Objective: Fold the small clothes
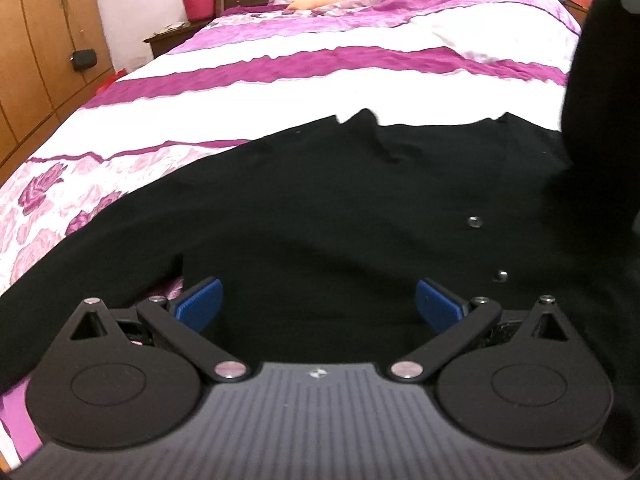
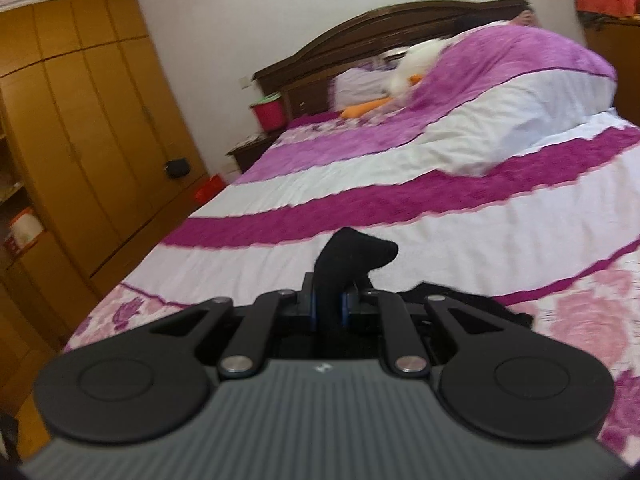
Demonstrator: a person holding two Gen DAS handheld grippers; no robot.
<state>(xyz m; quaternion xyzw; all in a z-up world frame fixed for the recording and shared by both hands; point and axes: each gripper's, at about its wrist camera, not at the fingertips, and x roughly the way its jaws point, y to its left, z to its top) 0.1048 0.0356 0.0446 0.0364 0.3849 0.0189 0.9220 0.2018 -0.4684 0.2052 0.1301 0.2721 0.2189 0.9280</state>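
Observation:
A black garment (image 1: 320, 208) with small metal buttons (image 1: 475, 222) lies spread on the bed. My left gripper (image 1: 319, 304) is open, its blue pads (image 1: 200, 304) wide apart just above the garment's near part. My right gripper (image 2: 329, 304) is shut on a bunched fold of the black garment (image 2: 352, 256), which sticks up between the pads above the bed. More black cloth (image 2: 460, 296) hangs to its right. In the left wrist view a dark raised shape (image 1: 604, 100) at the right edge hides part of the garment.
The bed has a purple, white and floral cover (image 2: 400, 196). A heaped quilt (image 2: 520, 92) and pillows lie at the far end by the dark headboard (image 2: 360, 36). A wooden wardrobe (image 2: 80, 120) stands along the left. A pink bucket (image 1: 199, 0) sits on a nightstand.

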